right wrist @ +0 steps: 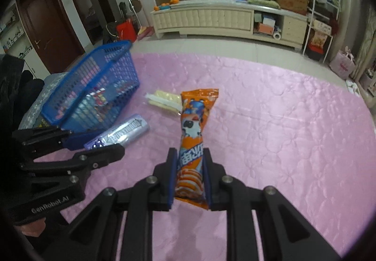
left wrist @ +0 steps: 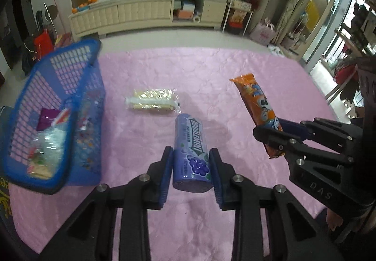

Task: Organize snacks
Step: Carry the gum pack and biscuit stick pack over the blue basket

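Left gripper (left wrist: 191,167): clamped on purple gum canister (left wrist: 191,150), above pink cloth (left wrist: 235,68)
Right gripper (right wrist: 189,175): clamped on orange snack packet (right wrist: 193,134)
Blue basket (left wrist: 30,77): left, snacks inside
Wafer pack (left wrist: 152,102): flat, mid-cloth

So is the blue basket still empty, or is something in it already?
Not empty. The blue basket already holds a purple packet and a clear crinkly bag; more wrappers show through its mesh side.

Glossy quilted cloth (left wrist: 235,73); blue plastic basket (left wrist: 77,77).
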`<state>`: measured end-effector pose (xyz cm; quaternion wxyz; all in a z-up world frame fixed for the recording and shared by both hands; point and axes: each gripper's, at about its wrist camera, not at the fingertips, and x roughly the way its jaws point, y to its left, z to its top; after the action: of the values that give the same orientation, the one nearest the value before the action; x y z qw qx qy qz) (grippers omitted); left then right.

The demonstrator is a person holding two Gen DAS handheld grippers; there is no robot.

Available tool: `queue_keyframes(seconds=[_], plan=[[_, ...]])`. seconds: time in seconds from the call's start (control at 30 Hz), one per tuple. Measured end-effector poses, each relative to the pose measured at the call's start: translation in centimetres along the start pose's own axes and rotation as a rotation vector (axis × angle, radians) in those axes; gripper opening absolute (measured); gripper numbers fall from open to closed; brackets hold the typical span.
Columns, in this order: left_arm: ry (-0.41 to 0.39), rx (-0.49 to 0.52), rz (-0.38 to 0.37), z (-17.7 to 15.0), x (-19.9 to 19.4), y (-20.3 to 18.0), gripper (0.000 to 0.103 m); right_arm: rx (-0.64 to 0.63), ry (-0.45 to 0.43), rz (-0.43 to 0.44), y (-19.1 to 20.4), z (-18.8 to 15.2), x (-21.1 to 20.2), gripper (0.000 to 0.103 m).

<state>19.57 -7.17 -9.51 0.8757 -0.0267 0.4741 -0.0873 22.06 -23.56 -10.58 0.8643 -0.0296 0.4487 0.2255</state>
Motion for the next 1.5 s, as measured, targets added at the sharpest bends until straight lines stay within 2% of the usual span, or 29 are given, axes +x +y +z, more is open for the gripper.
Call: queue_keyframes(seconds=[0.23, 0.4, 0.57, 0.83, 1.13, 1.5], plan=[[-0.089, -0.006, -0.022, -0.5, -4.7, 2.2, 0.029, -0.045, -0.018, -0.012, 4.7, 1.2, -2.9, 0.024], [-0.141, -0.038, -0.024, -0.6, -7.4, 5.3, 0.029, -0.107, -0.043, -0.015, 8.7, 2.9, -4.0, 0.024], [-0.172, -0.069, -0.007, -0.8, -10.3, 8.9, 0.029, -0.141, -0.054, 0.008, 12.1, 4.4, -3.7, 0.024], [-0.200, -0.119, 0.039, 0.2, -12.4, 15.2, 0.029, -0.177, -0.043, 0.053, 16.4, 6.2, -1.7, 0.024], [-0.170, -0.145, 0.082, 1.5, -11.1, 20.2, 0.029, -0.175, 0.006, 0.111, 19.9, 8.7, 2.2, 0.024], [-0.066, -0.131, 0.071, 2.0, -4.8, 23.0, 0.029, -0.157, 0.102, 0.129, 21.7, 9.7, 8.8, 0.024]])
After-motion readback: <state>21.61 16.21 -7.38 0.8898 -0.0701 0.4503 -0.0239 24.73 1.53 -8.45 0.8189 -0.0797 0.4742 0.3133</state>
